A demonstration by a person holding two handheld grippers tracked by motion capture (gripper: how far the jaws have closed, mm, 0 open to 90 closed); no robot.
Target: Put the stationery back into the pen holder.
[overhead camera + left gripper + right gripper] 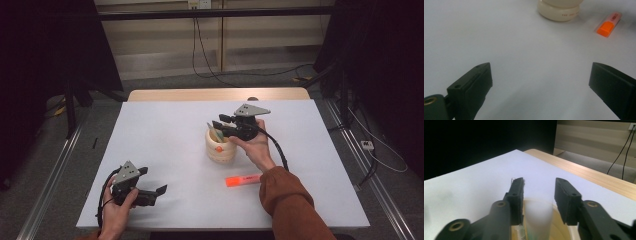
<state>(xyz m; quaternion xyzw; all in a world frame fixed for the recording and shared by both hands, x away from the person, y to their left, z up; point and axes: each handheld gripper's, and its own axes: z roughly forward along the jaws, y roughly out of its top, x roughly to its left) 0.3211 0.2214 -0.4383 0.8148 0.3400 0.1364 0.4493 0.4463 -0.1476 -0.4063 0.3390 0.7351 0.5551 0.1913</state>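
The cream cup (560, 10) has small red letters near its bottom. They are too blurry to read. The orange marker (608, 24) has tiny print too, also too small to read.

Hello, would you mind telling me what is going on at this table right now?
A person holds a gripper in each hand at a white table. The right gripper hangs over a cream pen holder that holds a few items; a pale, blurred item stands between its jaws, and whether the pads press on it is unclear. The left gripper rests open near the front edge, holding nothing. An orange highlighter lies on the table beside the holder.
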